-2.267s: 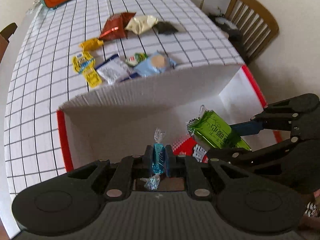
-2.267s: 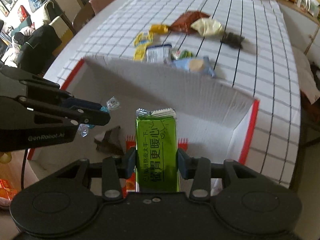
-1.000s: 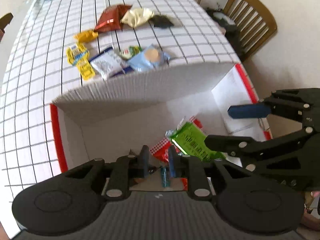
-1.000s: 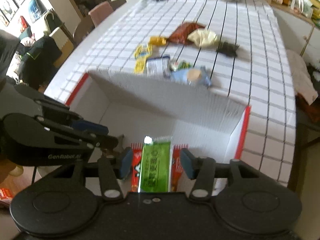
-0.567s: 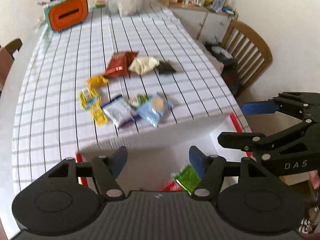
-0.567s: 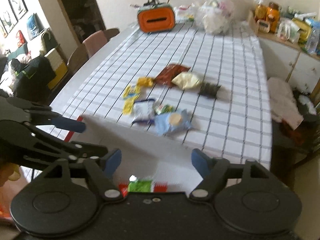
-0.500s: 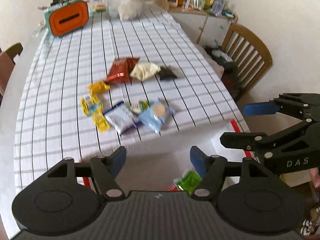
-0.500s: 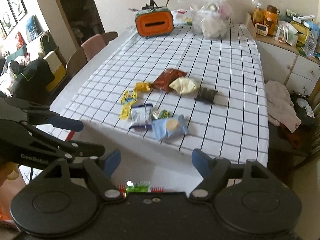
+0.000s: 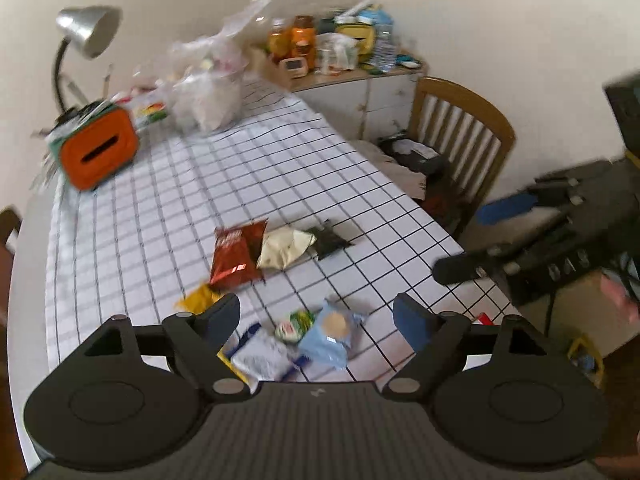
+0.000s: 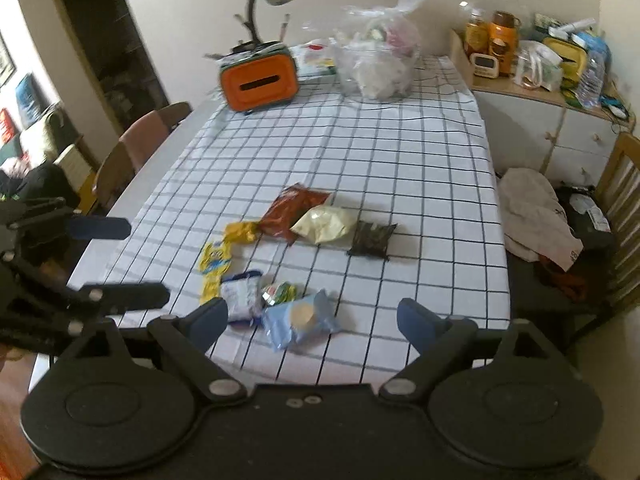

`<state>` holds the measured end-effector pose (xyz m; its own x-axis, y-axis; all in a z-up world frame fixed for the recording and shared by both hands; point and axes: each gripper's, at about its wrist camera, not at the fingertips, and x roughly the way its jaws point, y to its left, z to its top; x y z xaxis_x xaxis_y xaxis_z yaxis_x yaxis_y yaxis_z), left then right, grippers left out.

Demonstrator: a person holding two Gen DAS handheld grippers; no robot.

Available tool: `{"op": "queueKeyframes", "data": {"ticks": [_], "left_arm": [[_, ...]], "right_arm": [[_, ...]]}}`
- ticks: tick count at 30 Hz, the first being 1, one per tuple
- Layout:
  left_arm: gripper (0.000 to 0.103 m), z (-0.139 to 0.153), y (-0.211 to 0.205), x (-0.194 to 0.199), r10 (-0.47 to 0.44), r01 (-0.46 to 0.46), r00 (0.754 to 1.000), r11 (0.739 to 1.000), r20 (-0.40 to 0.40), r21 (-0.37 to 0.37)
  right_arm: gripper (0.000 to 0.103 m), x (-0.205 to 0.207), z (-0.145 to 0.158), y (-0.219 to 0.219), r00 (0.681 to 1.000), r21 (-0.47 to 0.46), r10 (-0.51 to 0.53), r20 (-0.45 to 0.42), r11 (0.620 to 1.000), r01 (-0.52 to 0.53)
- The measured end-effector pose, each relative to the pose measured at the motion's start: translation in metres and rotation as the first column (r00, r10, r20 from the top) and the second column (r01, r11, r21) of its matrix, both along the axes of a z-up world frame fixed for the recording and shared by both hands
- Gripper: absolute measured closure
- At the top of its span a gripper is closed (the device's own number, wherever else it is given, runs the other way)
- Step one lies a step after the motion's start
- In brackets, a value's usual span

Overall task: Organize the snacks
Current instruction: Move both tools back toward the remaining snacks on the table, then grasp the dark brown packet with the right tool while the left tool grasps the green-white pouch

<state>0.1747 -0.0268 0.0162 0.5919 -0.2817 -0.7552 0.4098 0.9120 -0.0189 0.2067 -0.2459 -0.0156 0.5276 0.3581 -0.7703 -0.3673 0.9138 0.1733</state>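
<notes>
Crinkly snack packets (image 10: 298, 318) are left scattered at 12 o'clock while left gripper (image 9: 316, 314) and right gripper (image 10: 308, 318) are held wide, empty.

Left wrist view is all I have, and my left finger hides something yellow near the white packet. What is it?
Observer: Two yellow sachets lying flat, beside the white packet.
Operator: Are the right tongs carrying anything?
Observer: No. The right tongs are wide open with nothing gripped.
Operator: Anything off to my left?
Observer: A pink chair is drawn up on that side.
</notes>
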Motion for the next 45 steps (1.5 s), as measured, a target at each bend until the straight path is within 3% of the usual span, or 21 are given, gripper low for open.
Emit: {"op": "queueKeyframes", "data": {"ticks": [12, 26, 28, 32, 45], "left_arm": [[0.019, -0.041, -0.013, 0.062, -0.218, 0.221, 0.974, 0.972, -0.054, 0.074], [0.02, -0.107, 0.0, 0.127, -0.294, 0.302, 0.928, 0.953, -0.228, -0.001], [0.023, -0.115, -0.001, 0.128, -0.31, 0.321, 0.92, 0.947, -0.238, 0.009], [0.041, -0.132, -0.007, 0.129, -0.343, 0.368, 0.898, 0.929, -0.274, 0.041], [0.059, -0.172, -0.014, 0.134, -0.406, 0.45, 0.838, 0.892, -0.366, 0.04]], "right_arm": [[0.011, 0.08, -0.029, 0.009, 0.992, -0.046, -0.093, -0.081, 0.995, 0.089], [0.016, 0.156, -0.095, 0.033, 0.971, -0.16, -0.143, -0.192, 0.981, 0.113], [0.019, 0.161, -0.105, 0.035, 0.967, -0.167, -0.145, -0.207, 0.98, 0.111], [0.023, 0.169, -0.122, 0.039, 0.964, -0.187, -0.148, -0.223, 0.977, 0.107], [0.036, 0.185, -0.15, 0.045, 0.96, -0.176, -0.135, -0.245, 0.98, 0.093]]}}
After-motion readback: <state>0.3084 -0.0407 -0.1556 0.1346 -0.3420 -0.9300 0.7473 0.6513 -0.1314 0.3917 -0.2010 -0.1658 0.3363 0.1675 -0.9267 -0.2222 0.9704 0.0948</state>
